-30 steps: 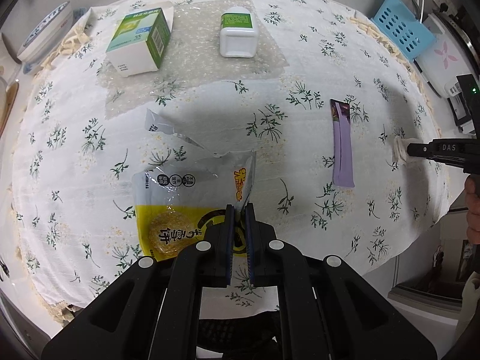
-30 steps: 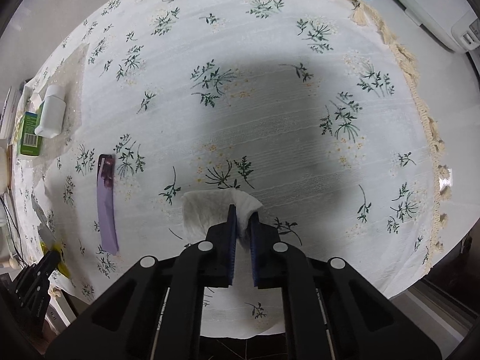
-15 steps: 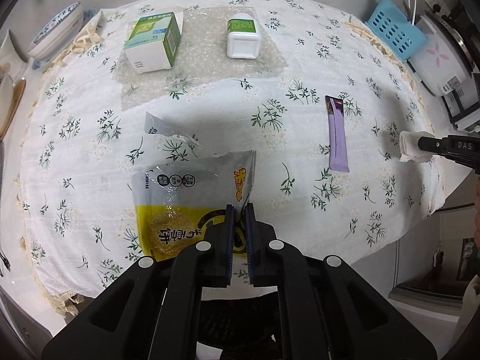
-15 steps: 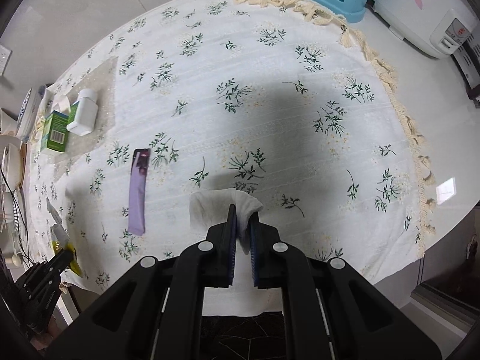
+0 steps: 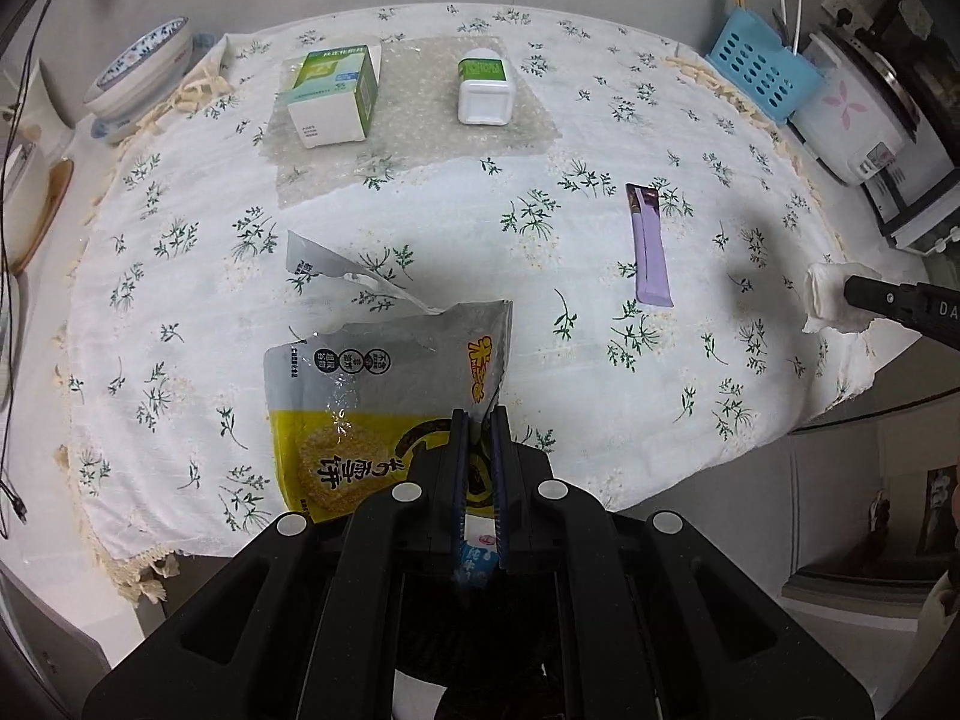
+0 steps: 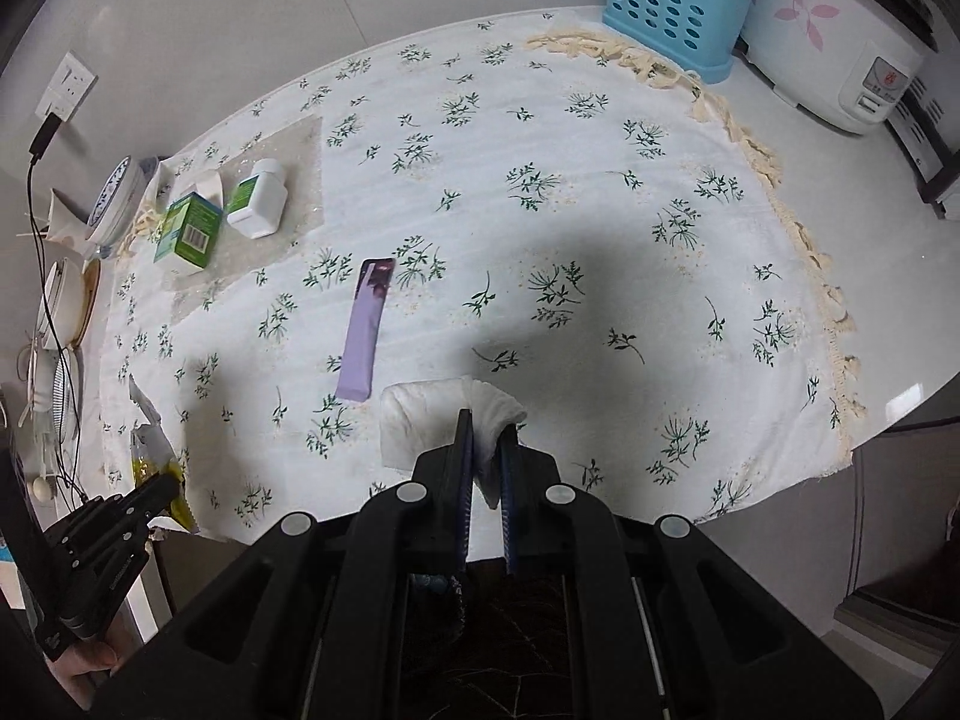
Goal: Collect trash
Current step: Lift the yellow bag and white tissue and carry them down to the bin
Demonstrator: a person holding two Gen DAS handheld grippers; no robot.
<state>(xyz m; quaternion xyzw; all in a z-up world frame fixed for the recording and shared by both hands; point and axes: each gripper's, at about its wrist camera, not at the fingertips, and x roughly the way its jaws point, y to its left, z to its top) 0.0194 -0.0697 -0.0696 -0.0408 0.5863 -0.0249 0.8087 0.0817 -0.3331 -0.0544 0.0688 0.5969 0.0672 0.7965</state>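
Here each hand-held gripper [image 5: 479, 420] [image 6: 486, 420] pinches trash: snack bag [image 5: 384, 414], tissue [image 6: 444, 420].

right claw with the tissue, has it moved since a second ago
Yes. The right claw, shut on the tissue, has lifted away from the tablecloth: far more cloth shows now, and the blue basket has come into view.

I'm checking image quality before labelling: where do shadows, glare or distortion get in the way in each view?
Left wrist view: fisheye bends the tablecloth edges; glare glints on the snack bag in the left claw; soft shadows beyond the bag and near the purple sachet.
Right wrist view: a broad dark shadow covers the cloth beyond the tissue in the right claw; the corners vignette black.
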